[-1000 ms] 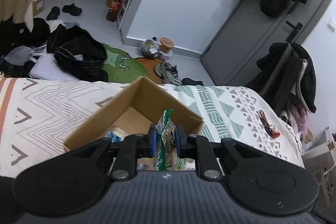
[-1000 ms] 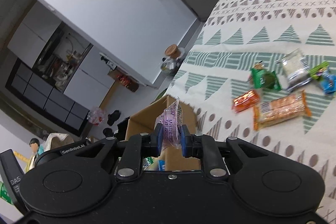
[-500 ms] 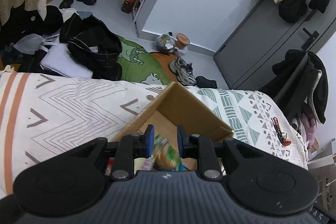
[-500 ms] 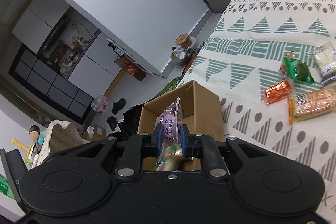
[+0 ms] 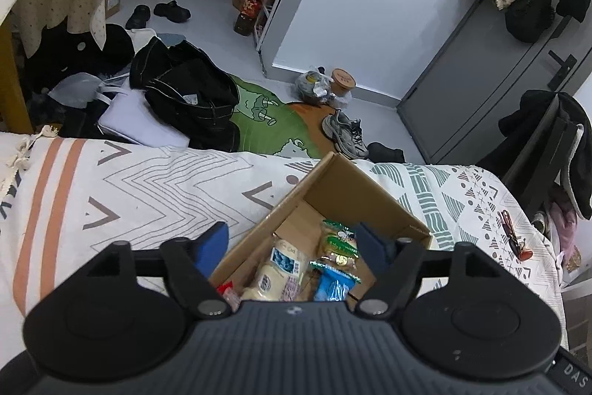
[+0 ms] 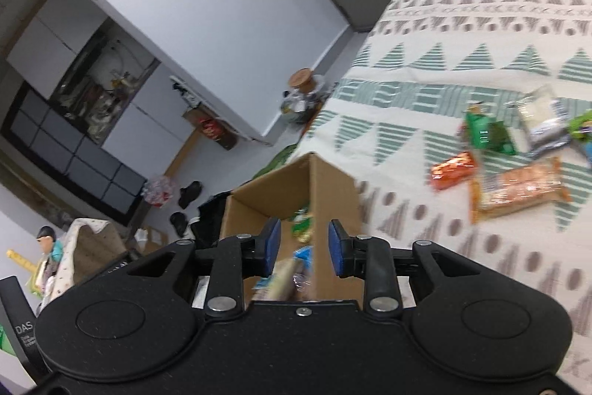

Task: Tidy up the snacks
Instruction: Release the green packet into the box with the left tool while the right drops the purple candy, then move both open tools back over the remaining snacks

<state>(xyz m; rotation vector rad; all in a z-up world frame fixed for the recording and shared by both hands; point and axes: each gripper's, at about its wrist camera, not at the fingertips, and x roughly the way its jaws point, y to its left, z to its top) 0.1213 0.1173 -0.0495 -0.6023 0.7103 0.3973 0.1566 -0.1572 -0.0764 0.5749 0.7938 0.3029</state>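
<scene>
Cardboard box (image 5: 355,195) of snacks on the bed (image 5: 129,187), both hand-held grippers above it.
We log the left hand-held gripper (image 5: 292,243) spread wide and empty over the packets (image 5: 335,247) inside; the right hand-held gripper (image 6: 303,243) partly open, empty, at the box rim; loose snacks (image 6: 518,191) lie well apart.

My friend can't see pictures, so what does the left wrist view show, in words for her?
The open left tongs hang over a cardboard box on a patterned bedspread. The box holds snack packets, among them a green one, a blue one and a pale one.
</scene>
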